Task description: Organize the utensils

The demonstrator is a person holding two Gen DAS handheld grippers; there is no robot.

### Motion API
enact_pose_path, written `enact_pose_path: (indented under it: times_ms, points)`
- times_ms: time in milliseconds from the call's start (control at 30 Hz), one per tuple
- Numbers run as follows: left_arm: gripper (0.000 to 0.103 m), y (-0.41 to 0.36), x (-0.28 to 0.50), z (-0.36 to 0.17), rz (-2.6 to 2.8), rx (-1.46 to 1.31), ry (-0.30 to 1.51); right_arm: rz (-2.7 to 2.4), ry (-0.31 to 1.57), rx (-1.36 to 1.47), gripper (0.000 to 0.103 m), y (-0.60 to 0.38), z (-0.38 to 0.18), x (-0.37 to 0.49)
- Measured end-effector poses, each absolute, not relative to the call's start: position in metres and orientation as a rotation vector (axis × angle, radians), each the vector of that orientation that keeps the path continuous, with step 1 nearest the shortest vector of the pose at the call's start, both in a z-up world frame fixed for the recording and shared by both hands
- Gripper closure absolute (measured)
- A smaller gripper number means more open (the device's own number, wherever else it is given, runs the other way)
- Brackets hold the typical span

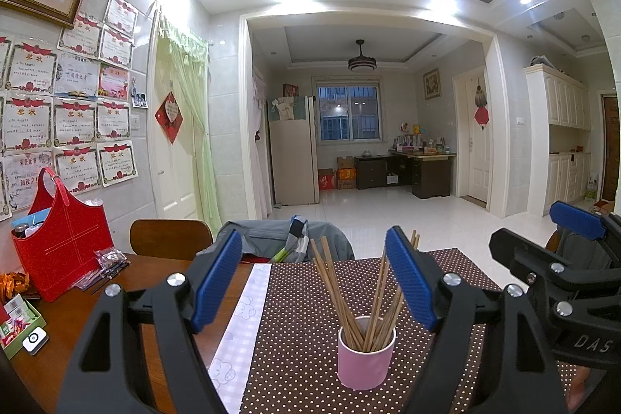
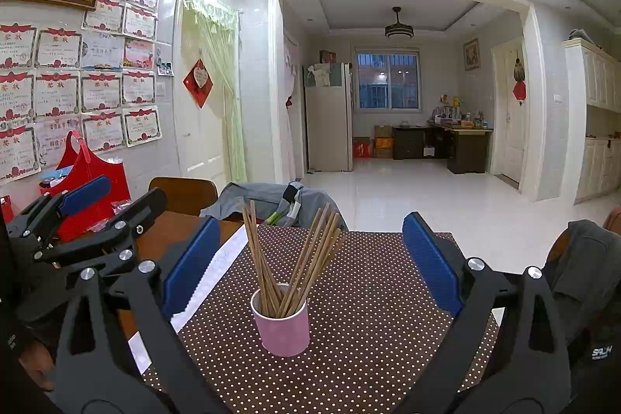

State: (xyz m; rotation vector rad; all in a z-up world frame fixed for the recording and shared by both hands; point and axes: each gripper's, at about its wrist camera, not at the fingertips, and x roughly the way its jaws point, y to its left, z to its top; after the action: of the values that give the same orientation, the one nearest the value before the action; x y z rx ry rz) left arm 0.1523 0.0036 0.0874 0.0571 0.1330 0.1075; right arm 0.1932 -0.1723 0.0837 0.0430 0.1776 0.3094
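A pink cup (image 1: 365, 359) stands upright on a brown dotted mat (image 1: 295, 328) and holds several wooden chopsticks (image 1: 349, 297) that fan outward. My left gripper (image 1: 314, 278) is open and empty, its blue pads on either side of the cup, just behind it. In the right wrist view the cup (image 2: 282, 324) with its chopsticks (image 2: 295, 255) stands between the blue pads, nearer the left one. My right gripper (image 2: 310, 258) is open and empty. Each gripper shows at the edge of the other's view: the right one (image 1: 543, 239) and the left one (image 2: 112, 194).
A red bag (image 1: 62, 239) stands at the table's left by the wall, with plastic packets (image 1: 104, 266) and a green box (image 1: 17, 324) near it. Two chairs, one draped with a grey garment (image 1: 279, 235), stand at the far edge. Another draped chair (image 2: 582, 258) stands right.
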Motion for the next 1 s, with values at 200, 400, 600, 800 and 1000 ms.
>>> enact_pose_path:
  times_ms: [200,400,600,800,1000]
  points:
    - [0.028,0.0037,0.1519,0.0874,0.109,0.056,0.133,0.310,0.180,0.041,0.010,-0.1730,0.0808,0.1937]
    - [0.028,0.0037,0.1518,0.0879,0.108,0.057,0.134,0.310,0.182,0.041,0.010,-0.1741,0.0798,0.1932]
    - [0.028,0.0036,0.1519,0.0883,0.108,0.057,0.135,0.310,0.182,0.040,0.010,-0.1734,0.0811,0.1939]
    - [0.028,0.0034,0.1511,0.0886,0.108,0.057,0.135,0.310,0.182,0.040,0.010,-0.1733,0.0818,0.1939]
    - [0.028,0.0033,0.1511,0.0891,0.108,0.058,0.136,0.310,0.184,0.039,0.010,-0.1725,0.0810,0.1945]
